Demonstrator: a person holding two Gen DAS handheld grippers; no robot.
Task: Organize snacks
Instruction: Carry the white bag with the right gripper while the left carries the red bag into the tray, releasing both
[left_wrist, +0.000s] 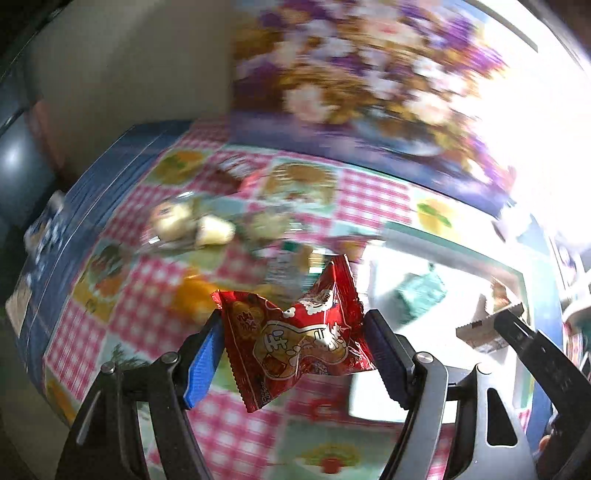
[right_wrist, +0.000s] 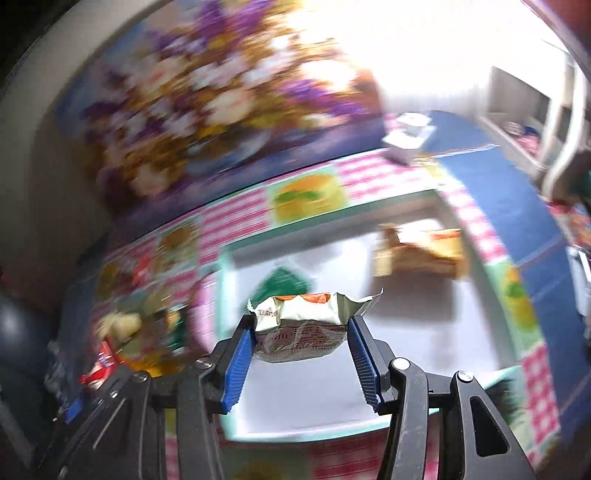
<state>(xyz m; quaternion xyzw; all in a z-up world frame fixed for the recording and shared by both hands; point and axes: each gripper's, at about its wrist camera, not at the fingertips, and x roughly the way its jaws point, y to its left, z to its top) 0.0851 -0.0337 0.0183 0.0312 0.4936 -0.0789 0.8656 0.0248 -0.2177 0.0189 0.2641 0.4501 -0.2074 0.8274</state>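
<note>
Between the blue-padded fingers of the left gripper (left_wrist: 295, 332) hangs a red snack packet (left_wrist: 295, 336), crumpled and clamped at its two side edges, lifted clear of the counter (left_wrist: 373, 199) with its checked cloth of pink squares and food pictures. Beyond those fingers, farther along the counter, a loose heap of other snacks (left_wrist: 192, 225) lies blurred; pale wrapped pieces show, but the rest cannot be made out. To the right of the left fingers, the tip of the other gripper shows in the left wrist view, carrying a pale packet.

The right gripper (right_wrist: 301, 332) has its fingers pressed on a white packet (right_wrist: 306, 325) with an orange patch on top, gripped at both ends and held above a white tray (right_wrist: 424, 343) with a pale green rim. Beyond these fingers, inside the tray, lie a green packet (right_wrist: 284, 282) straight ahead and a tan packet (right_wrist: 421, 254) ahead to the right, well apart from each other. To the left of the right fingers, outside the tray, the blurred heap of snacks sits on the counter. A flowered panel (right_wrist: 192, 110) stands behind the counter's far edge.
</note>
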